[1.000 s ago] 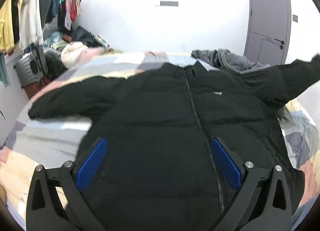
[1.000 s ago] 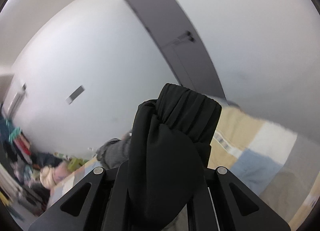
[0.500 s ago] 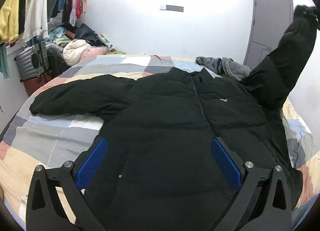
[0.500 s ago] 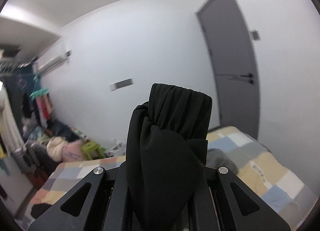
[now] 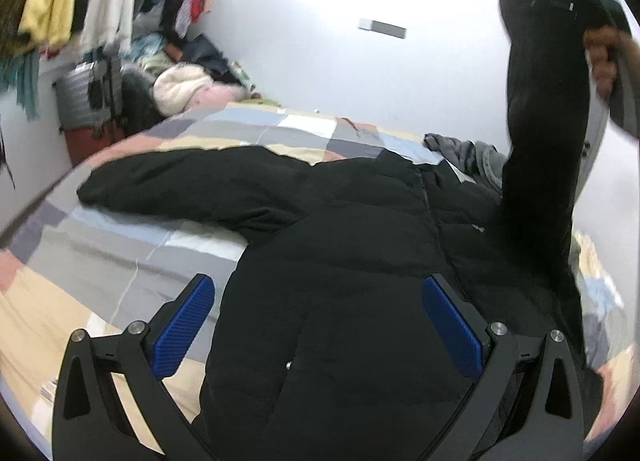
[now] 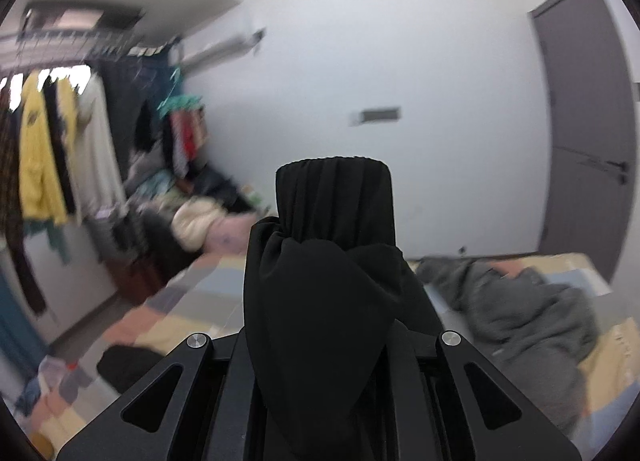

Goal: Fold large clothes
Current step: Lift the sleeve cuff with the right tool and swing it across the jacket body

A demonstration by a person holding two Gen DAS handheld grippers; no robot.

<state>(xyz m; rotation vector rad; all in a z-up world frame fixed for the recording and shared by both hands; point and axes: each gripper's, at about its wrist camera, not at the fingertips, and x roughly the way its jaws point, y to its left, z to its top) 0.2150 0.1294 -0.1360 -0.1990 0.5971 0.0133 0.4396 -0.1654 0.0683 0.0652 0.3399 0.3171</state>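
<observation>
A large black puffer jacket (image 5: 352,261) lies front up on the patchwork bed (image 5: 100,281), zipper shut. Its left sleeve (image 5: 192,189) lies stretched out to the left. My left gripper (image 5: 320,325) is open and empty, hovering over the jacket's lower body. My right gripper (image 6: 324,341) is shut on the jacket's right sleeve; its ribbed cuff (image 6: 334,197) sticks up past the jaws. In the left wrist view that sleeve (image 5: 544,109) is lifted high at the right, held up by the right gripper and the person's hand (image 5: 604,57).
A grey garment (image 6: 516,309) lies crumpled at the bed's far right. A clothes rail with hanging clothes (image 6: 44,149), a suitcase (image 5: 80,97) and a pile of clothes (image 5: 188,81) stand at the left wall. A grey door (image 6: 588,121) is at the right.
My right gripper has lifted the right sleeve higher and swung it left, over the jacket. My left gripper has drifted a little left over the jacket's lower body and stays open.
</observation>
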